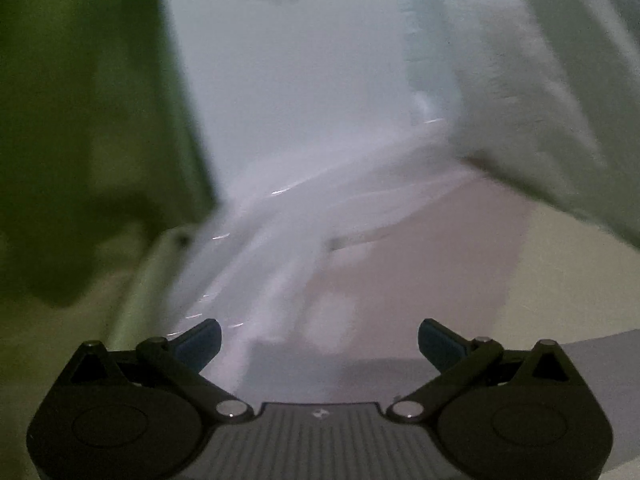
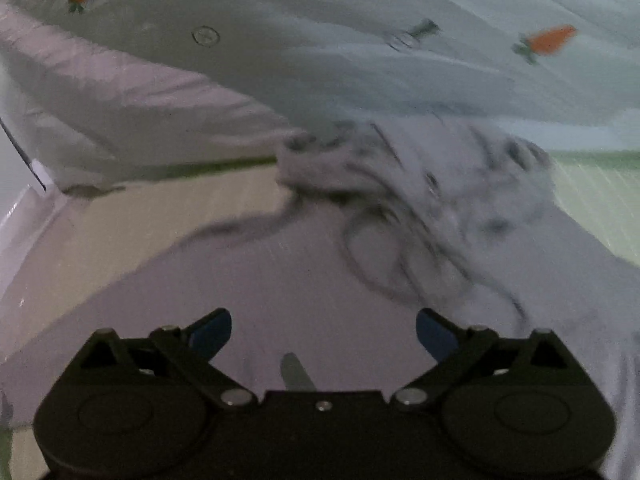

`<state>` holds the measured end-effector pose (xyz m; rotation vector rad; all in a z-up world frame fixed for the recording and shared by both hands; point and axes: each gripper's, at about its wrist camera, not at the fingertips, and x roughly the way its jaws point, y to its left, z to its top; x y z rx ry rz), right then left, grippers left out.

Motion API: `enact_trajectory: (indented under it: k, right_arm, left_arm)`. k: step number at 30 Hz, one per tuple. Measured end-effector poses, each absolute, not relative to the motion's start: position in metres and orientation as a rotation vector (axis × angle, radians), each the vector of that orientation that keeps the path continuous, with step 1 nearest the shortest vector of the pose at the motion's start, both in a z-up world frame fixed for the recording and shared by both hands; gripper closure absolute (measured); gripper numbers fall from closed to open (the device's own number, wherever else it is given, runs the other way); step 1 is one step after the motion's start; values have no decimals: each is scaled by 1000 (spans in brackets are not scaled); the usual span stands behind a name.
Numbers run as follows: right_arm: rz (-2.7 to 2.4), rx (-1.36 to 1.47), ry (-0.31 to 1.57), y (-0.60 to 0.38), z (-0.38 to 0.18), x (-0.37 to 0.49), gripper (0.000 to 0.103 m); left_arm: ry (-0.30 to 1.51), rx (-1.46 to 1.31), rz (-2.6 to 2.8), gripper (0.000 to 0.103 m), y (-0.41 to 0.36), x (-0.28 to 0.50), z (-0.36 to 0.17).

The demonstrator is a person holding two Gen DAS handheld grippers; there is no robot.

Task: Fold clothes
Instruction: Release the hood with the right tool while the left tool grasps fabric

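Left hand-held gripper and right hand-held gripper both spread apart, empty, above the pale shirt. Risk: pinching several blurred layers near its printed patch, spoiling the fold.

The left wrist view looks forward over the left gripper, close above a pale cloth that fills most of it, with a green surface left of the cloth. The right wrist view looks forward over the right gripper, close above a pale cloth, beyond which lies a carrot-print fabric. Blur hides whether the views share the cloth.
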<state>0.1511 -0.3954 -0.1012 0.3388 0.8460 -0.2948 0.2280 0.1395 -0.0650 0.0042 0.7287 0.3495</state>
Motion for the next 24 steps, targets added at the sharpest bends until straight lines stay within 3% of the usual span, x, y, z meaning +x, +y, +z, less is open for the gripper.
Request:
enact_trajectory:
  k: [4, 6, 9, 14, 16, 18, 19, 20, 24]
  right_arm:
    - [-341, 371, 878, -397, -111, 120, 3]
    - [-365, 375, 898, -396, -115, 109, 3]
    - [-381, 363, 919, -394, -116, 100, 3]
    - [-405, 368, 923, -395, -114, 92, 3]
    - [-417, 382, 924, -396, -114, 90, 3]
    - [-429, 400, 923, -398, -115, 89, 3]
    - [-436, 409, 922, -399, -116, 88, 3]
    - [-441, 419, 919, -400, -116, 87, 3]
    - [-456, 431, 902, -399, -113, 83, 3]
  left_arm:
    - [748, -86, 368, 4, 159, 226, -72]
    - [762, -130, 352, 19, 164, 227, -77]
    - [802, -143, 355, 33, 167, 236, -86]
    - [861, -198, 426, 45, 177, 243, -101]
    - [870, -197, 441, 57, 180, 242, -104]
    - [878, -182, 457, 80, 182, 242, -104]
    - [871, -193, 447, 82, 183, 240, -102]
    - [864, -204, 437, 90, 185, 238, -100]
    - [827, -229, 408, 94, 185, 229, -86]
